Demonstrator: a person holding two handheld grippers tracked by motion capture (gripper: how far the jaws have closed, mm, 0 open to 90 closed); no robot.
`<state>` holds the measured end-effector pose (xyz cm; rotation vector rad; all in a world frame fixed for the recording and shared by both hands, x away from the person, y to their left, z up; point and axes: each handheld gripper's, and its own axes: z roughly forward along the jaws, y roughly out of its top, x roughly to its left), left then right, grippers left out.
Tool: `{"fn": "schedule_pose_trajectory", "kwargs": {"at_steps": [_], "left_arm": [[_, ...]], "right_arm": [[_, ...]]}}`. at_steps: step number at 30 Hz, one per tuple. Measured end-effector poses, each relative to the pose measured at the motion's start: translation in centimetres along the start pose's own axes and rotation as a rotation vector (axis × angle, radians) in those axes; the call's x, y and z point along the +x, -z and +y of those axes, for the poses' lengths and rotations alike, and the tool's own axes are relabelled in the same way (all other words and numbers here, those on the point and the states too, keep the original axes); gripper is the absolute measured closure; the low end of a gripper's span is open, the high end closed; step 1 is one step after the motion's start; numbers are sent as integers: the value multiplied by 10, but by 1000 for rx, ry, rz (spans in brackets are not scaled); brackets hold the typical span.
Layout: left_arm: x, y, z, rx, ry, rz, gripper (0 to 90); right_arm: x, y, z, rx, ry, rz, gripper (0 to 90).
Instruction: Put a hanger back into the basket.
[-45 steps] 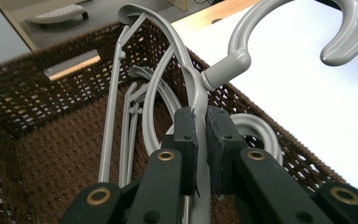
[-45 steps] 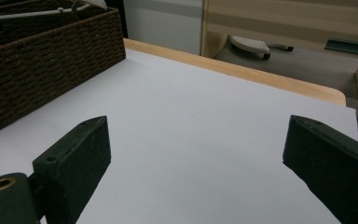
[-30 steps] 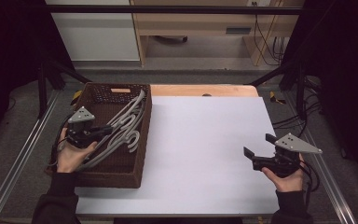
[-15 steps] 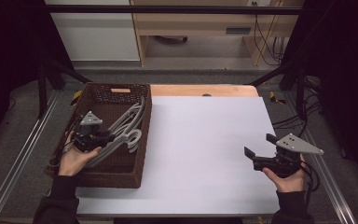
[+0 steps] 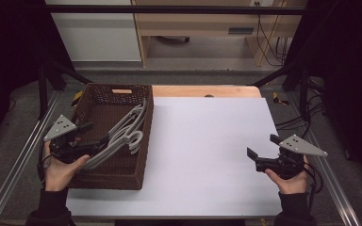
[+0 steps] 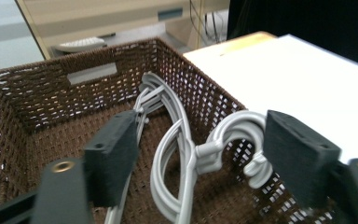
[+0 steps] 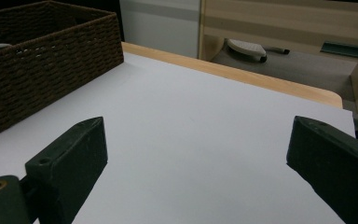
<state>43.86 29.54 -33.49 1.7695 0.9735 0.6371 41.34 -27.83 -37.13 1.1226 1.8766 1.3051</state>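
The left gripper (image 5: 90, 136) is held over the near left part of the brown wicker basket (image 5: 136, 172), and its jaws have just been opening; they are now seen spread wide, pressing on nothing. In the left gripper view the grey hangers (image 6: 177, 154) are found directly ahead of and below the left gripper (image 6: 200, 149), lying loose in a bundle on the basket floor, their hooks (image 6: 235, 135) curled close beside the jaw at the right of that view and resting against the basket's wall toward the white table (image 6: 307, 79). From above, the hangers (image 5: 122, 134) are seen stretched from just beneath the left gripper toward the basket's far corner nearest the table. The right gripper (image 5: 263, 151) is held well apart from the basket, low above the white table (image 5: 207, 141) near its right edge, with its jaws parted wide and nothing between them; ahead of it, bare table (image 7: 191, 121) is seen, with the basket (image 7: 42, 65) off to its left.
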Motion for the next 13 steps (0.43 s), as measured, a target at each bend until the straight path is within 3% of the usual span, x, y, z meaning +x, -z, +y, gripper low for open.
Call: {"fn": "schedule_pose_trajectory", "kwargs": {"at_steps": [7, 13], "left_arm": [[-3, 12, -8, -43, 20, 41, 107], [-1, 19, -20, -50, 46, 58, 91]], "right_arm": [[-2, 4, 1, -27, -19, -25, 33], [-4, 6, 0, -31, -28, -37, 27]]}}
